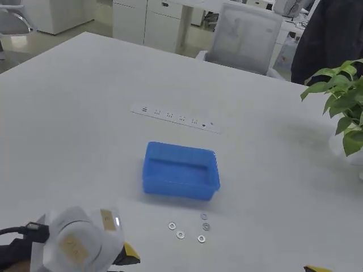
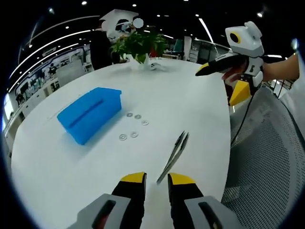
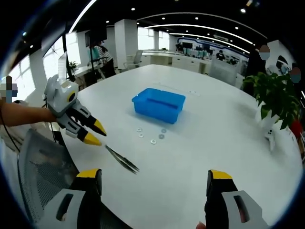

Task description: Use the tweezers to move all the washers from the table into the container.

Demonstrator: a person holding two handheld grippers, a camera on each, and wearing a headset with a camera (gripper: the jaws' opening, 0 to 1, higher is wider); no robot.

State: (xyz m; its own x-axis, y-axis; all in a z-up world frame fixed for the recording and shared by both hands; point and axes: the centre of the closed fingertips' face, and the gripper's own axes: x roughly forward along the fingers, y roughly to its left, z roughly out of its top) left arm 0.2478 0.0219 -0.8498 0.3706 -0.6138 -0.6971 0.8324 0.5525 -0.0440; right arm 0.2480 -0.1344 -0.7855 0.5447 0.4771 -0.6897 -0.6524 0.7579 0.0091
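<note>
1. Five small silver metal washers (image 1: 180, 234) lie in a loose cluster on the table. They are just in front of the container's near wall, apart from it and from one another.
2. The slim grey metal tweezers (image 2: 172, 155) lie flat on the table, nearer the person's edge than the washers and apart from them.
3. The blue rectangular plastic container (image 1: 176, 187) stands open-topped toward the middle of the table, just beyond the washers.
4. The left gripper (image 2: 157, 180) has its yellow-tipped jaws set to a narrow gap. The near end of the tweezers lies just ahead of that gap, and the jaws do not look closed on it.
5. The right gripper (image 3: 153, 175) has its jaws spread wide and grips nothing. In the left gripper view it is held in a hand above the table edge, off to the side of the tweezers.
6. The large white table (image 1: 85, 113) is smooth and matte. A long white power strip (image 1: 176, 118) sits flush in it beyond the container. A leafy green potted plant (image 1: 340, 96) stands at its far right.
7. Around it is an open-plan office with strip lights across a dark ceiling. There are white cabinets (image 1: 147, 22), a pale office chair (image 1: 244, 37) at the far side, and a grey mesh chair (image 2: 267, 157) by the near edge. A person in dark clothing (image 1: 332, 34) stands behind the plant.
</note>
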